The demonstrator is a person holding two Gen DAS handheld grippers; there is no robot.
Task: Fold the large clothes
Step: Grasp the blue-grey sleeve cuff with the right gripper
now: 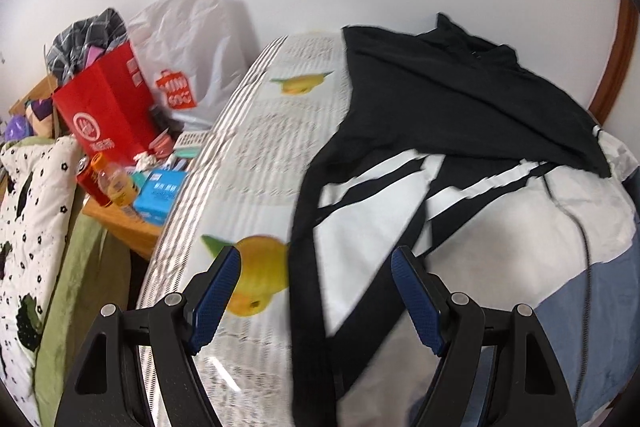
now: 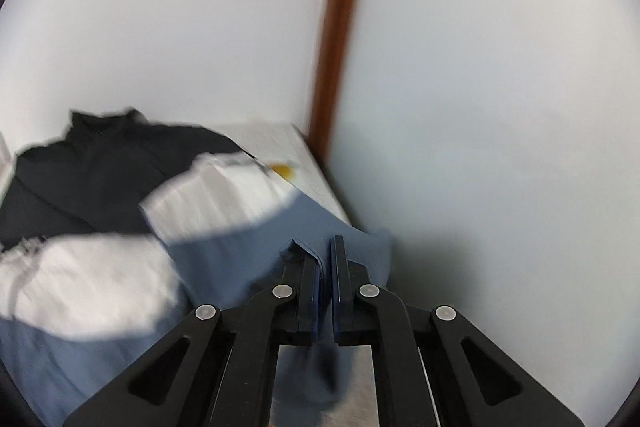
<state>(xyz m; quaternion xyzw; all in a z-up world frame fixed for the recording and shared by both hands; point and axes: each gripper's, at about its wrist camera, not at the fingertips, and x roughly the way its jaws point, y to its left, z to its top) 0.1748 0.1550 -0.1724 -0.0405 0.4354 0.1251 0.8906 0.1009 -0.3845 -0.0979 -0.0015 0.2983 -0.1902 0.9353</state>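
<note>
A large jacket (image 1: pixel 460 147) in black, white and slate-blue panels lies spread across the bed (image 1: pixel 260 155), whose sheet carries grey stripes and yellow fruit prints. Its black collar end lies toward the wall-side edge of the bed, its blue hem toward the near edge. The left gripper (image 1: pixel 316 291) hangs over the jacket's near-left edge with its blue-padded jaws wide apart and nothing between them. The right gripper (image 2: pixel 326 267) has its jaws pressed together on a fold of the jacket's blue hem (image 2: pixel 280 239) near the bed's right corner. A red paper bag (image 1: pixel 106 111) stands on the bedside table (image 1: pixel 120 223) beyond the bed's left edge.
</note>
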